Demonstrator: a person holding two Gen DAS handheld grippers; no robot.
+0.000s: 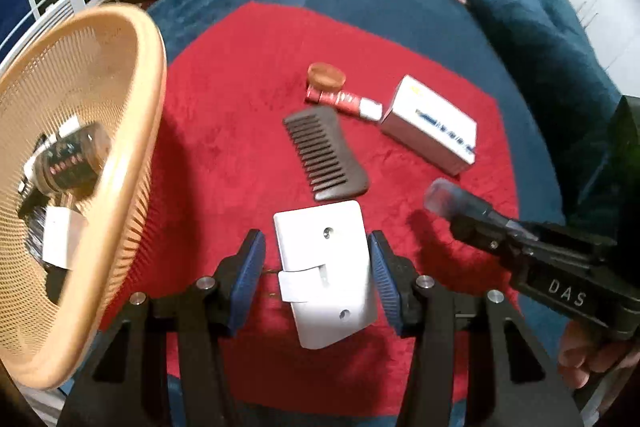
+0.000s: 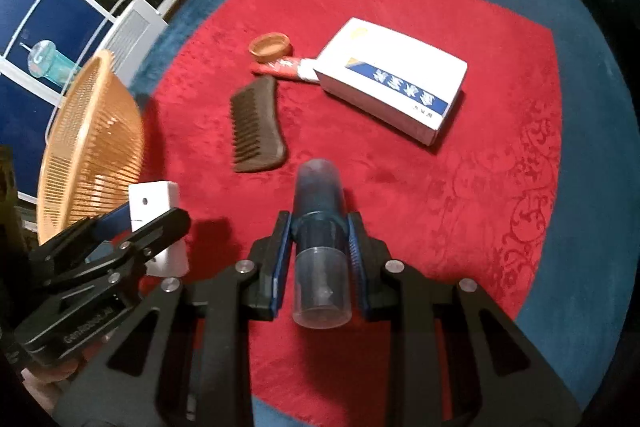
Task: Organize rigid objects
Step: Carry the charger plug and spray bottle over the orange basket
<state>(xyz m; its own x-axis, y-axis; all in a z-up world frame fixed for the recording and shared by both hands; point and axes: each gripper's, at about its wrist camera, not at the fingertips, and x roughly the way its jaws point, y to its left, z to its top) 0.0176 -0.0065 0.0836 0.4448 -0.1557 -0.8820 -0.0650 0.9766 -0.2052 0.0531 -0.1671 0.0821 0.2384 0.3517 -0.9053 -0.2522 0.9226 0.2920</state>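
White plate (image 1: 326,273) between left tool (image 1: 320,283) pads; right tool (image 2: 318,251) clamps bottle (image 2: 320,227).

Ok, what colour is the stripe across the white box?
Blue with white characters, on the white box; clearest in the right wrist view.

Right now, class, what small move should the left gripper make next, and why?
Probably close the left gripper: its pads bracket the white plate with gaps either side, so nothing is held yet. The basket waits left.
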